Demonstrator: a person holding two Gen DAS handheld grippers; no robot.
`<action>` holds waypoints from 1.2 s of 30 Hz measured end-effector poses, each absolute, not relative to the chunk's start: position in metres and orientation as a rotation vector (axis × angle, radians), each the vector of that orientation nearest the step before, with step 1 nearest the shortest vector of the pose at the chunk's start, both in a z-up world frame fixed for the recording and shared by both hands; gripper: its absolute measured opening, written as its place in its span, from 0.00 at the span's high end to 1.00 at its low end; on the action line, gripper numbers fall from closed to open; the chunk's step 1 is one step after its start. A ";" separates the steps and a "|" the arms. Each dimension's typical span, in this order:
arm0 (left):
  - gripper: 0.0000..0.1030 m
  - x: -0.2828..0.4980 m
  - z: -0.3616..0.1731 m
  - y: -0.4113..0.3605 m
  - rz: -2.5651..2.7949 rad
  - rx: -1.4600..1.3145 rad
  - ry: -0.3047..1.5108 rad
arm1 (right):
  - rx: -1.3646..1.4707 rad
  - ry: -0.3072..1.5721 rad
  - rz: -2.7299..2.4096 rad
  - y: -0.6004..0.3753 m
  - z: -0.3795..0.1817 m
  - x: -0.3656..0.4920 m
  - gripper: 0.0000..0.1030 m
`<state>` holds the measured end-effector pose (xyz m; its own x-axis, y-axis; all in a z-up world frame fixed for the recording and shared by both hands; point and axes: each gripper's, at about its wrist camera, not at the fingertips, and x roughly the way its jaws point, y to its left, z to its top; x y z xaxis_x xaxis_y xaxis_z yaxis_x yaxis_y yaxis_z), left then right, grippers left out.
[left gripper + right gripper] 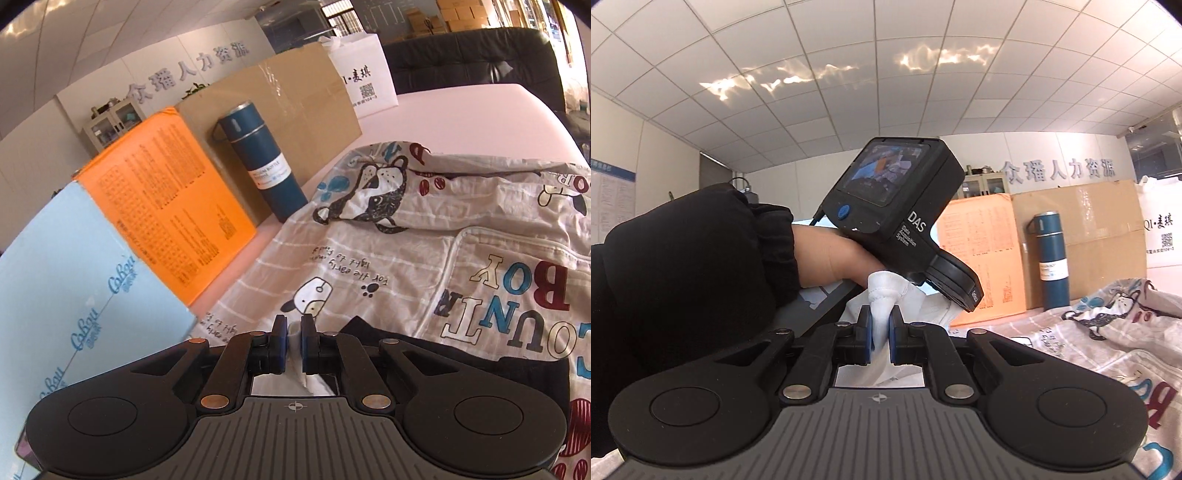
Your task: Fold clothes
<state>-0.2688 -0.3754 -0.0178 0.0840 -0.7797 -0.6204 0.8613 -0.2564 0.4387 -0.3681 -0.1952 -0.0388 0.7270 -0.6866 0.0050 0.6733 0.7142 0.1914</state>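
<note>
On the pale tabletop (461,110), the left hand-held gripper (294,332) and right hand-held gripper (880,325) each pinch white cloth (882,295) beside the printed garment (424,240), with a blue flask (266,166), orange box (166,192) and cardboard (288,103) beyond it.

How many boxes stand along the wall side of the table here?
3, in a row behind the printed garment: a light blue box nearest the camera, an orange box next, then a brown cardboard box behind the blue bottle. More may be hidden.
</note>
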 end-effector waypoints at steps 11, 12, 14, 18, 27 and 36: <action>0.88 -0.291 -0.054 -0.416 -1.570 0.958 0.205 | 0.723 0.115 -0.762 -0.252 -0.104 -0.433 0.93; 0.86 -0.283 -0.045 -0.411 -1.580 0.922 0.203 | 0.723 0.114 -0.756 -0.251 -0.104 -0.434 0.92; 0.58 -0.267 -0.033 -0.399 -1.613 0.879 0.187 | 0.726 0.113 -0.743 -0.248 -0.105 -0.436 0.88; 0.44 -0.229 -0.030 -0.377 -1.723 0.877 0.138 | 0.767 0.100 -0.712 -0.248 -0.107 -0.438 0.66; 0.46 -0.198 -0.071 -0.390 -1.921 0.991 0.254 | 0.789 0.121 -0.721 -0.264 -0.106 -0.428 0.68; 0.86 -0.172 -0.057 -0.379 -2.076 0.795 0.340 | 0.841 0.064 -0.649 -0.272 -0.113 -0.436 0.89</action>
